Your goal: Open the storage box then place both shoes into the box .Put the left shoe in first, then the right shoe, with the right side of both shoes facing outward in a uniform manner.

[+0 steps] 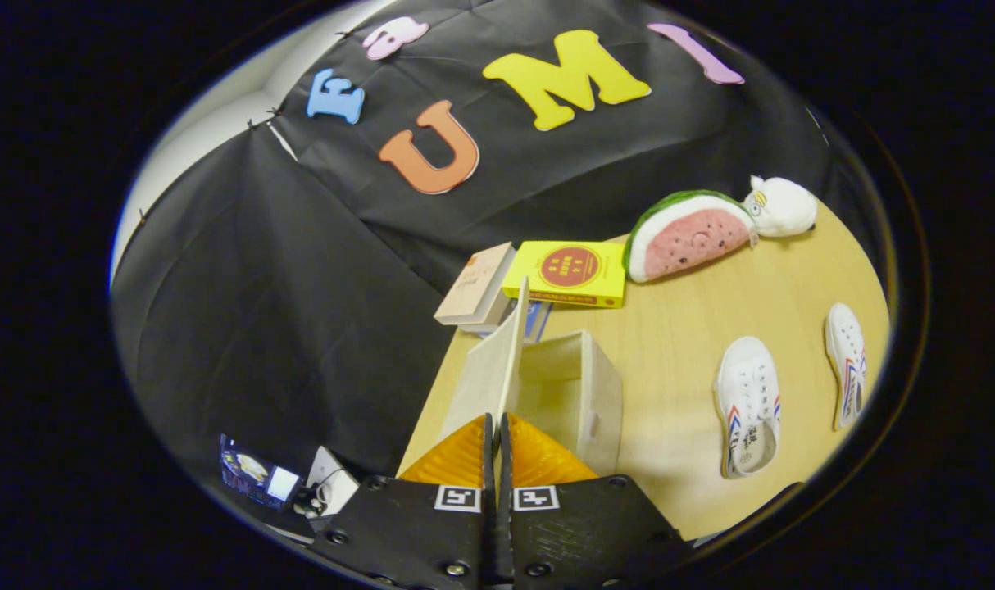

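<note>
The storage box (pixel 575 393) sat on the desk (pixel 678 328) just ahead of the jaws, and its lid (pixel 497 369) stood lifted on edge, rising straight out from between the two fingers. The gripper (pixel 496 438) had its jaws pressed together on the lid's lower edge, with barely a sliver between them, so it looked to me as though the opening step was in hand and close to done: the box's mouth was already uncovered. Nothing lay inside that I could make out. Both white shoes were on the desk off to the right of the jaws, well apart from the box, the nearer shoe (pixel 747 406) closer to it and the farther shoe (pixel 847 360) beyond; which was the left one I could not tell. So both placements remained. Beyond the box lay a stack of books (pixel 538 279), and further off a watermelon plush (pixel 688 233) touching a small white plush (pixel 783 206).
</note>
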A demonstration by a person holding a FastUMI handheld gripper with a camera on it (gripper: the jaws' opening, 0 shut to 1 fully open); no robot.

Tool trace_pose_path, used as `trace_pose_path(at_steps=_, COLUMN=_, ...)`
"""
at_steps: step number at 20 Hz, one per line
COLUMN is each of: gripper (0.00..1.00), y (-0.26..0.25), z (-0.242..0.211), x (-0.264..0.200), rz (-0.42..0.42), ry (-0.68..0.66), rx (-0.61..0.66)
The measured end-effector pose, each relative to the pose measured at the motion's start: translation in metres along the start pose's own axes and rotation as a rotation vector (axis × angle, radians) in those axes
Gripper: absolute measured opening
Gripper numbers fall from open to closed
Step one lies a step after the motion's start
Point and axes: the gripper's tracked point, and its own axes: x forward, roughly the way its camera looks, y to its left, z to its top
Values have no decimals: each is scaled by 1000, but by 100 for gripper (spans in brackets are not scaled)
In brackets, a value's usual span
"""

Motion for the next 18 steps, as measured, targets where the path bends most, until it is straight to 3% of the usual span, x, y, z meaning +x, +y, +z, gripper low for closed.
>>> trace_pose_path(at_steps=7, gripper=0, y=115, z=24, x=13, rz=70, ry=-44, rx=-219)
trace_pose_path(at_steps=13, gripper=0, y=186, z=9, x=50, rz=120, ry=-18, rx=-323)
trace_pose_path(at_steps=18, gripper=21, y=217, z=8, x=64, rz=127, ry=-73, rx=-461)
